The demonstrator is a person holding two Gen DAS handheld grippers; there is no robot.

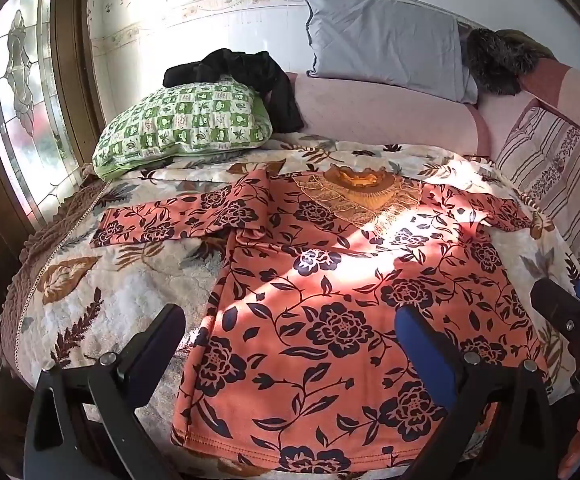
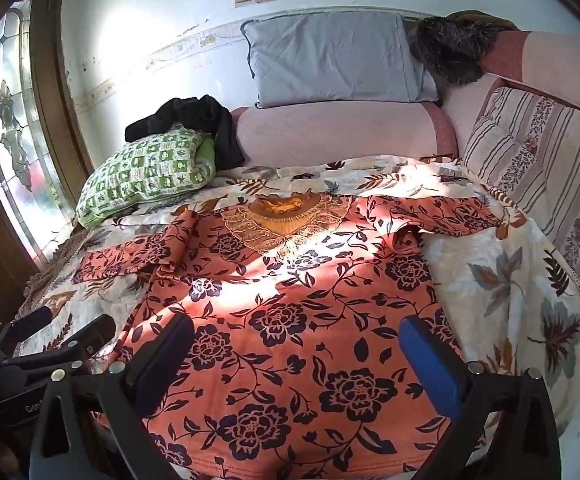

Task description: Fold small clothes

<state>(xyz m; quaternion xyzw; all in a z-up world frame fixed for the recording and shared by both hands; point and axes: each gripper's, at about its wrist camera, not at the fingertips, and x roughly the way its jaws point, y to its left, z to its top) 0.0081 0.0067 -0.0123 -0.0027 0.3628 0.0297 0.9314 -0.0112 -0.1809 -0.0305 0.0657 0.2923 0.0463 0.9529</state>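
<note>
Grippers: left gripper (image 1: pixel 290 344) and right gripper (image 2: pixel 296 354), jaws wide, empty, above the hem of the orange floral top (image 2: pixel 290 320) spread flat on the bed (image 2: pixel 510 280). Hem cut off below. Partial lettering "Gen" on the left gripper's body, rest hidden.

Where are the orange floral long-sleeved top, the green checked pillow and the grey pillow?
Orange floral long-sleeved top (image 1: pixel 330 312): left wrist view, middle of its body.
Green checked pillow (image 1: pixel 181 128): left wrist view, centre of its top face.
Grey pillow (image 2: pixel 330 60): right wrist view, centre of its front.
</note>
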